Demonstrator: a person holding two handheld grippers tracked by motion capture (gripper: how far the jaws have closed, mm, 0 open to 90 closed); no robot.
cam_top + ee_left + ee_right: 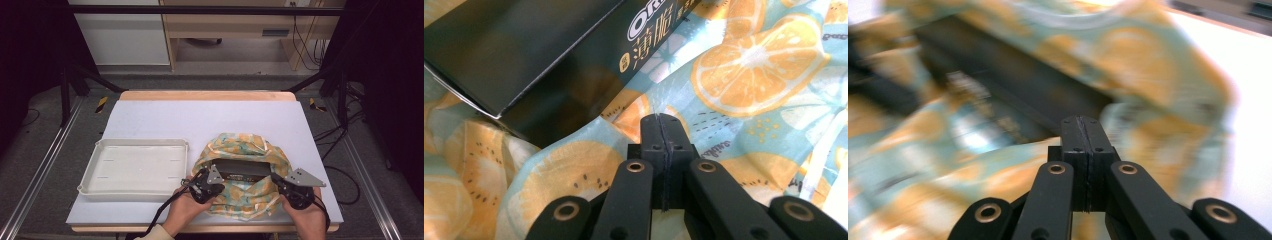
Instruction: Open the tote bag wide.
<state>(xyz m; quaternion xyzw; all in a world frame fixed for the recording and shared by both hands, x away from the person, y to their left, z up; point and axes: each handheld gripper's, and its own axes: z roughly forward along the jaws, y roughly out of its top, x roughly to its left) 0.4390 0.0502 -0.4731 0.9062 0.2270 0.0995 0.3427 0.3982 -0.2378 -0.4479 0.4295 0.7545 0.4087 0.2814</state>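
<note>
High view: we've got both hand-held grippers, left point(204, 184) and right point(286, 186), pressed together, apparently pinching the fruit-print cloth point(240, 150) around the dark box point(242, 170) on the counter point(160, 117); pull corners evenly.

On the table I count one crumpled cloth printed with orange slices on pale blue point(240, 150), one dark rectangular cardboard biscuit box point(242, 170) lying in it, and one empty white plastic tray point(135, 167) beside it. Two hand-held black two-jaw grippers are there, a left one point(202, 186) and a right one point(292, 189).
</note>
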